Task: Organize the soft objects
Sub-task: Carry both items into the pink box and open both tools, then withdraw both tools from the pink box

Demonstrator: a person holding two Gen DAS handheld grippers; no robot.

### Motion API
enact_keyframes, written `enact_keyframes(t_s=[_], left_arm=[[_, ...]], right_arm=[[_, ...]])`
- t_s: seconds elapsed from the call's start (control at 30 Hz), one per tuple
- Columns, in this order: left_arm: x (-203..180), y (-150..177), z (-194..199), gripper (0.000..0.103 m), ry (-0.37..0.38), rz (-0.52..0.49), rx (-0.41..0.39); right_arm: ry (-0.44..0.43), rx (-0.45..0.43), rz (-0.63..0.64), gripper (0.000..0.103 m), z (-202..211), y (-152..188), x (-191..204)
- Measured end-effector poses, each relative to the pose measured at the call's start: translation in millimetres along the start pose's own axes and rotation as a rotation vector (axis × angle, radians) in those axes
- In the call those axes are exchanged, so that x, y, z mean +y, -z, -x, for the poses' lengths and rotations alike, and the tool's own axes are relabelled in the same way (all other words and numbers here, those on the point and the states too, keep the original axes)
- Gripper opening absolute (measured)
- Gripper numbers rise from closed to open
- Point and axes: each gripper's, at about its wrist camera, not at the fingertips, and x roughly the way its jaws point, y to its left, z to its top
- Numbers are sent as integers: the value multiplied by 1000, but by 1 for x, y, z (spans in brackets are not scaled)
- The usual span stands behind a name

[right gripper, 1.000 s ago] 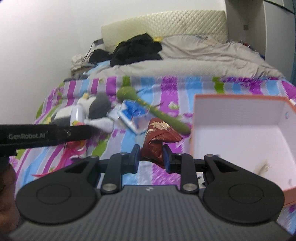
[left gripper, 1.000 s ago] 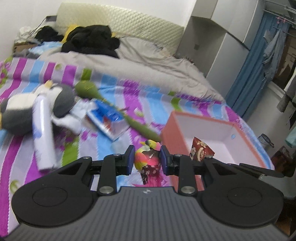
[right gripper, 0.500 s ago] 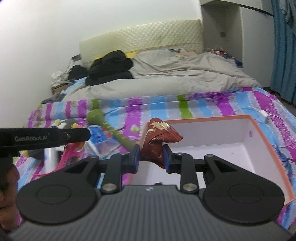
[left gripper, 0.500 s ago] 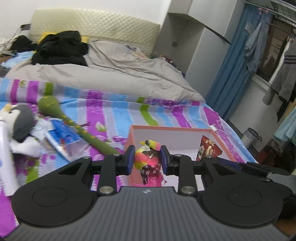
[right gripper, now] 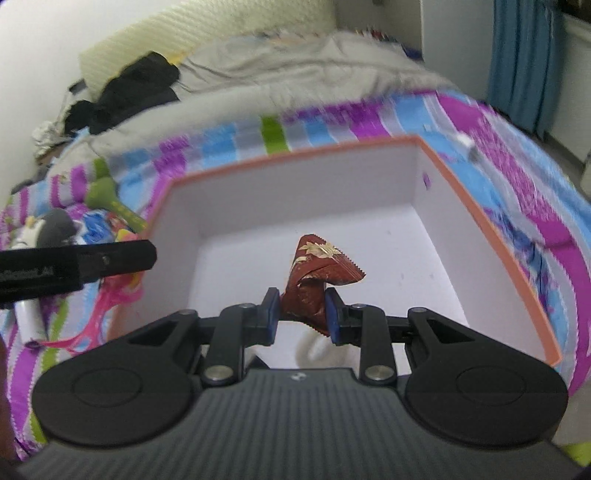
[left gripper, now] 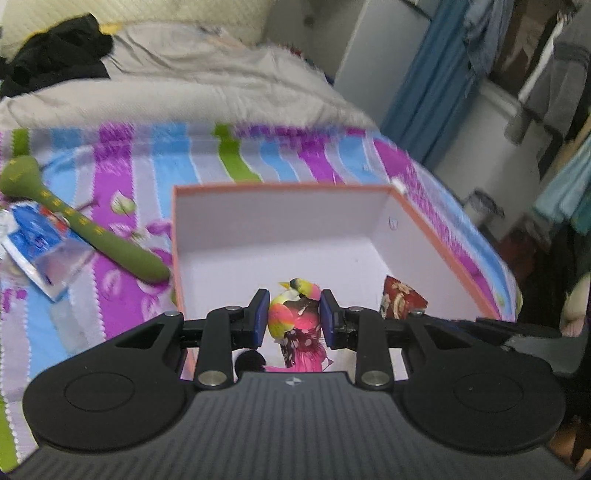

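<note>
My left gripper point(left gripper: 294, 320) pinches the bird toy point(left gripper: 295, 314), right gripper point(right gripper: 301, 312) pinches the red pouch point(right gripper: 314, 284); both hang above the box point(left gripper: 439, 251), so releasing near its left wall could spill the bird.

Home bedroom. Indicated by a bed with striped sheet point(left gripper: 155, 155), crumpled grey duvet point(left gripper: 192, 74), and quilted headboard point(right gripper: 207, 33); dark clothing point(right gripper: 136, 92) piled near the headboard; blue curtain point(right gripper: 524, 59) and hanging garments point(left gripper: 554, 81) alongside white wardrobe panels point(left gripper: 373, 66).
</note>
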Motion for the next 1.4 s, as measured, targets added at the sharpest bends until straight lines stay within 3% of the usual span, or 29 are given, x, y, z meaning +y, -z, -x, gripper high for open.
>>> enact_keyframes(t_s=[0.27,0.57,0.97,1.4], left_arm=[[-11,6,-34,34,9,-49,77],[-15,8,-21,54,17,-61,36],[-14,10,58,54,4,-63,-109],[-8,50,161,54,-29,-53,-270]], right_arm=[[1,84,-71,30,-26,14,-23],[-2,82,-112,38,-21,15,-34],[-41,-52,-83,38,38,7,-10],[-96,-186,-3,38,109,24,34]])
